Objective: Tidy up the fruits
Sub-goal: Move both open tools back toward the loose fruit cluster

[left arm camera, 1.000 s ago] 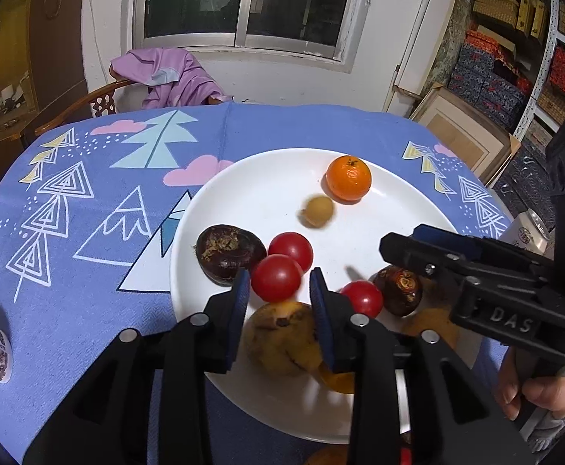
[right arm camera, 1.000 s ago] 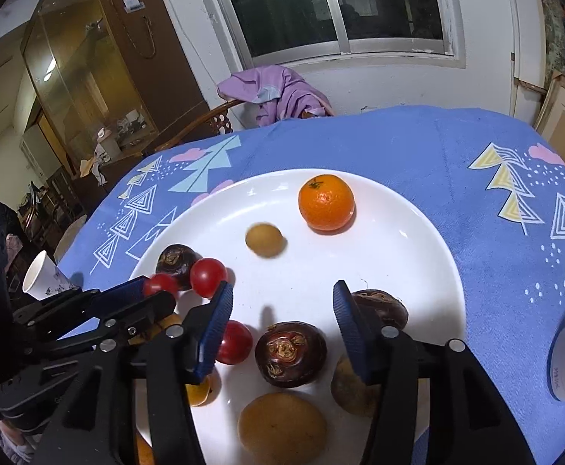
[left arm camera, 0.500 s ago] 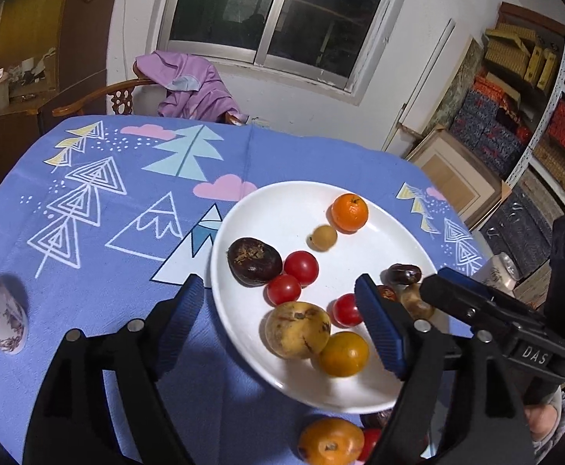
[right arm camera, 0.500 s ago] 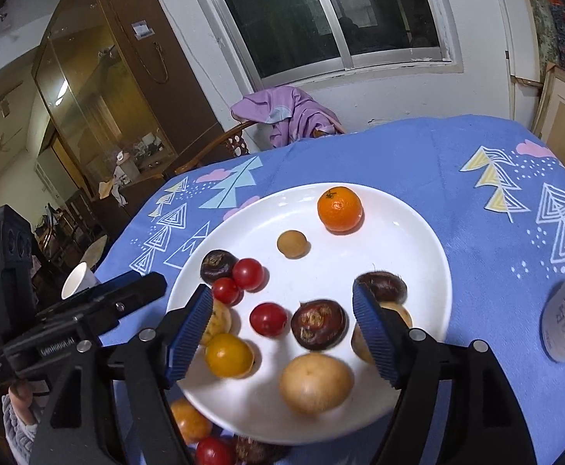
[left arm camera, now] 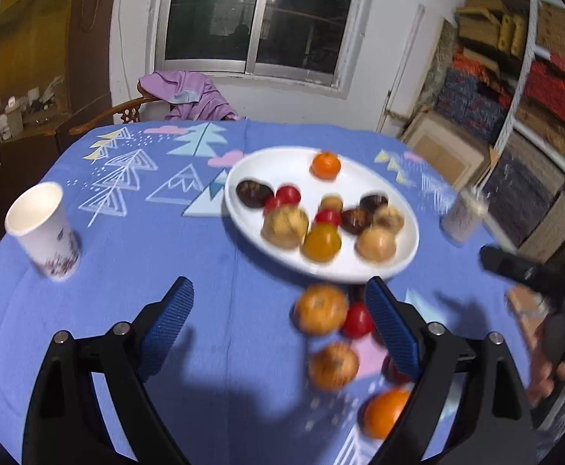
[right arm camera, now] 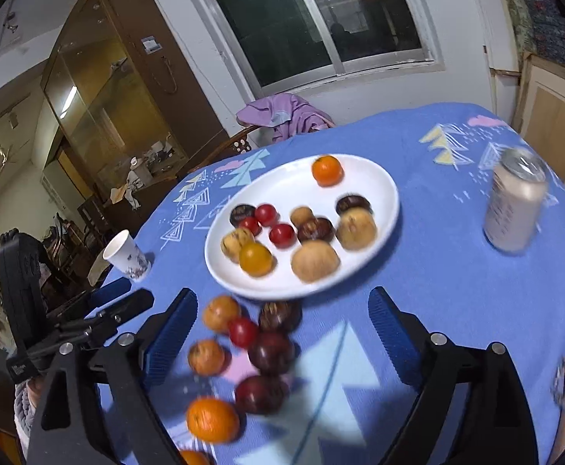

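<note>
A white plate (left arm camera: 408, 244) (right arm camera: 383, 178) on the blue tablecloth holds several fruits: an orange (left arm camera: 325, 163) (right arm camera: 327, 170) at the far side, red tomatoes (right arm camera: 282, 235), dark passion fruits (left arm camera: 254, 193) and tan round fruits (right arm camera: 315, 260). More fruits lie loose on the cloth in front of the plate: an orange (right arm camera: 212, 419), a tomato (left arm camera: 356, 319) and dark plums (right arm camera: 270, 352). My left gripper (left arm camera: 280, 335) is open and empty, pulled back above the cloth. My right gripper (right arm camera: 284, 339) is open and empty, above the loose fruits.
A paper cup (left arm camera: 44, 230) (right arm camera: 127, 256) stands at the table's left. A drink can (right arm camera: 514, 205) (left arm camera: 462, 215) stands right of the plate. A chair with a purple cloth (left arm camera: 193, 95) is behind the table. Shelves and boxes (left arm camera: 514, 97) fill the right side.
Both grippers have pulled back and up from the plate and opened wide. The loose fruits in front of the plate, the cup and the can have come into view.
</note>
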